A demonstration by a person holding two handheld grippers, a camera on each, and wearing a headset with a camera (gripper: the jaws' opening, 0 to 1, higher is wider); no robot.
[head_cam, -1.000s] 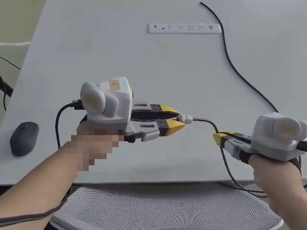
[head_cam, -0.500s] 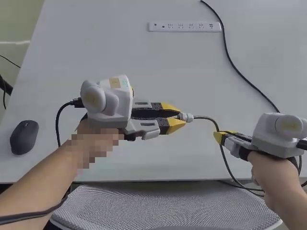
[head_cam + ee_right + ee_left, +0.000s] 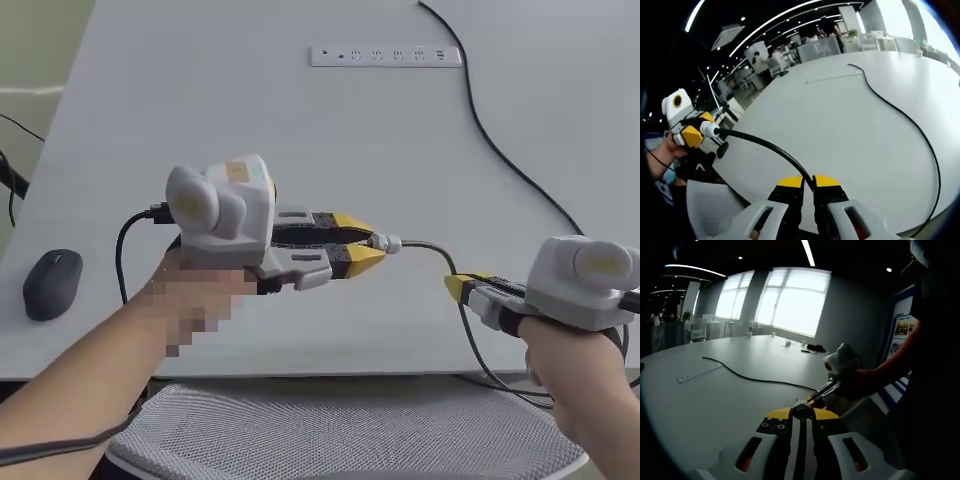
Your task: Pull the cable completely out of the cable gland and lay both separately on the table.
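Note:
My left gripper [image 3: 368,248] is held above the table's near edge, its yellow-tipped jaws shut on the white cable gland [image 3: 385,243]. In the left gripper view the gland [image 3: 803,410] sits at the jaw tips of that gripper [image 3: 803,416]. A black cable [image 3: 432,252] leaves the gland and curves right and down into my right gripper [image 3: 457,287], which is shut on it. In the right gripper view the cable [image 3: 771,148] arcs from the gland [image 3: 709,131] to the shut tips of the right gripper [image 3: 808,181]. The cable is still inside the gland.
A white power strip [image 3: 386,58] lies at the far side of the table [image 3: 300,140], and a long black cord [image 3: 500,150] runs from behind it toward the right edge. A dark mouse [image 3: 51,284] sits at the left near edge. A mesh chair [image 3: 340,430] stands below the table edge.

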